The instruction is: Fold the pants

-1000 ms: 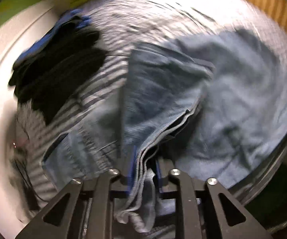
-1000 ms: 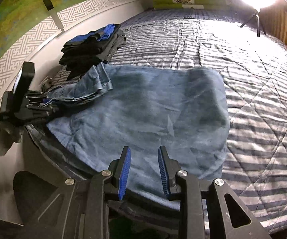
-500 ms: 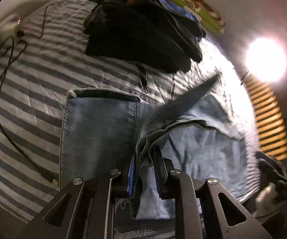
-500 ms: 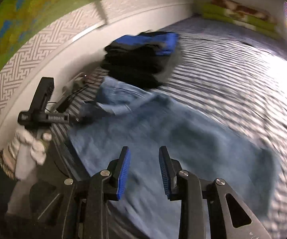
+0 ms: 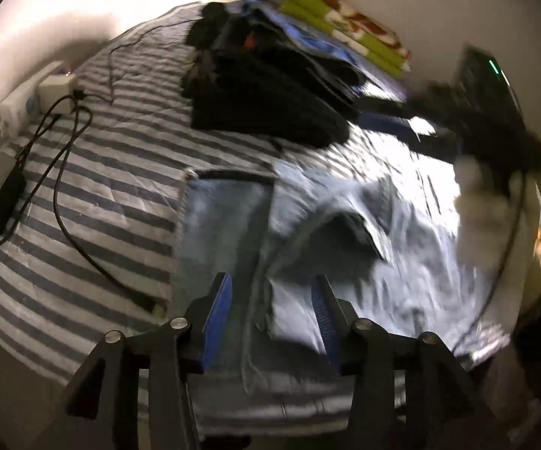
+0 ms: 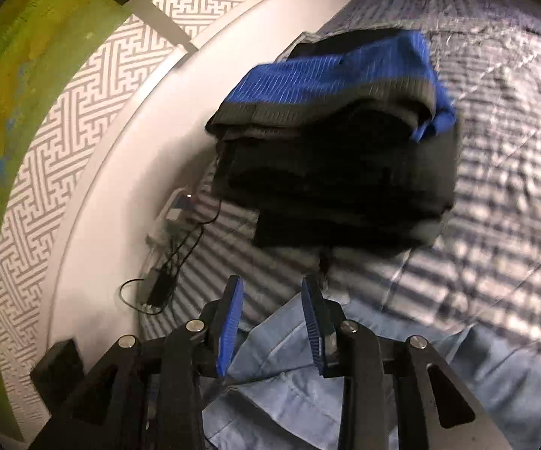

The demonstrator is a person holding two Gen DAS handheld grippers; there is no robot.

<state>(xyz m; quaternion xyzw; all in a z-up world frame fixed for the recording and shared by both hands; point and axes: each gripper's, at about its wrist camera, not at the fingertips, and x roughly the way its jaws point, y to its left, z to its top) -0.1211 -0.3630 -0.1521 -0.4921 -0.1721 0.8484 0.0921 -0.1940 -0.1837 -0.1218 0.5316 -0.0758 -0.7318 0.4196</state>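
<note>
Denim pants [image 5: 229, 225] rumpled on striped quilt [image 5: 94, 195]; left tool [image 5: 272, 315] opening astride fold, right tool [image 6: 272, 322] opening, empty

Left gripper [image 5: 272, 315]: black frame, angular arms with triangular cut-outs, four silver screw heads across the front, ribbed blue pads [image 5: 218, 313] lining both fingers. Right gripper [image 6: 272, 324]: same build, black, four silver screws, blue ribbed pads [image 6: 231, 322]. In left view, right gripper again, blurred: black body, small green light on top, thin black cable hanging below.
</note>
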